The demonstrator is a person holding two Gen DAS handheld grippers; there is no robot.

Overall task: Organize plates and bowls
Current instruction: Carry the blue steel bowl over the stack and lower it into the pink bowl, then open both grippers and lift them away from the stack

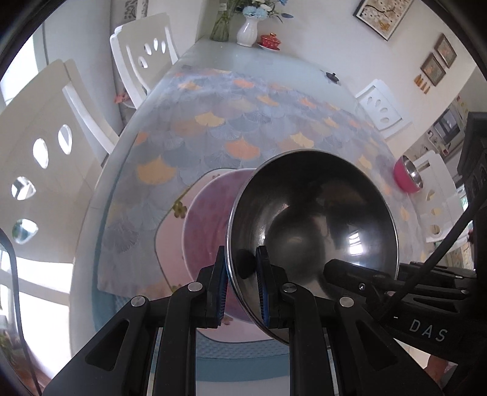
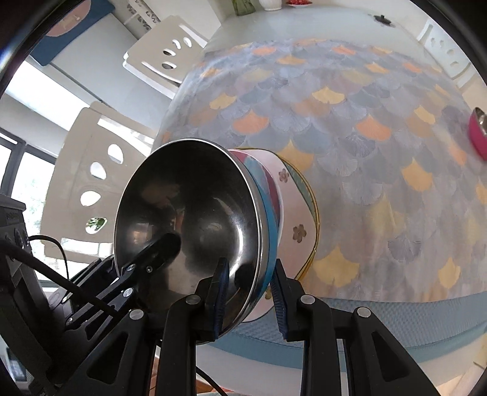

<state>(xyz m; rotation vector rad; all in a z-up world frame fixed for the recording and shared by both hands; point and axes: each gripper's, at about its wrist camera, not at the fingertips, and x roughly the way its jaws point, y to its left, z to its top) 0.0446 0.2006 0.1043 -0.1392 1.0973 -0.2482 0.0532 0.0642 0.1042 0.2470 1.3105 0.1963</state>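
A steel bowl (image 1: pixel 313 231) with a blue outer wall (image 2: pixel 271 219) sits over a pink plate (image 1: pixel 173 243) with flower marks, which also shows in the right wrist view (image 2: pixel 296 213). My left gripper (image 1: pixel 240 280) is shut on the bowl's near-left rim, one finger inside, one outside. My right gripper (image 2: pixel 249 292) straddles the bowl's near-right rim, jaws a little apart around it. Each gripper shows in the other's view, reaching into the bowl.
A pink bowl (image 1: pixel 408 176) with a steel inside stands on the table's right side, also seen in the right wrist view (image 2: pixel 478 134). A patterned mat (image 1: pixel 231 121) covers the table. White chairs (image 1: pixel 45 146) stand around. A vase (image 1: pixel 248 29) and a red dish (image 1: pixel 269 41) stand at the far end.
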